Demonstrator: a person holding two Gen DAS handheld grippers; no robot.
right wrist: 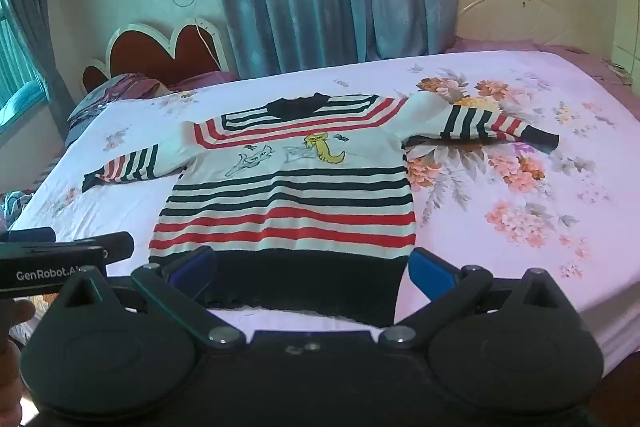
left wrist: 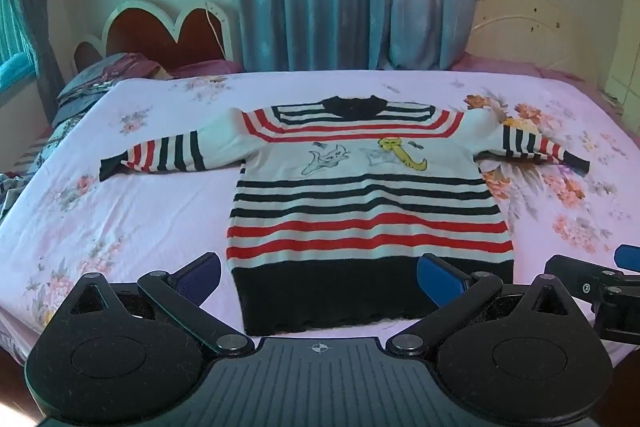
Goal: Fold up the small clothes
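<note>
Striped sweater (left wrist: 360, 203) lies flat (sleeves spread) on the bed.

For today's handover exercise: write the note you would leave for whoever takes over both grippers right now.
Left gripper: open, empty, near the hem.
Right gripper: open, empty, also near the hem.
The red, black and white striped knit sweater lies flat, front up, on the pink floral bedsheet, both sleeves spread out, collar at the far side.
Done: sweater laid out.
Left: all folds; probably sleeves in first, then the body.

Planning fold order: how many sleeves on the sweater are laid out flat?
2. Left sleeve stretches toward the heart-shaped headboard side; right sleeve lies across the sheet's flower print. None looks tucked under.
</note>
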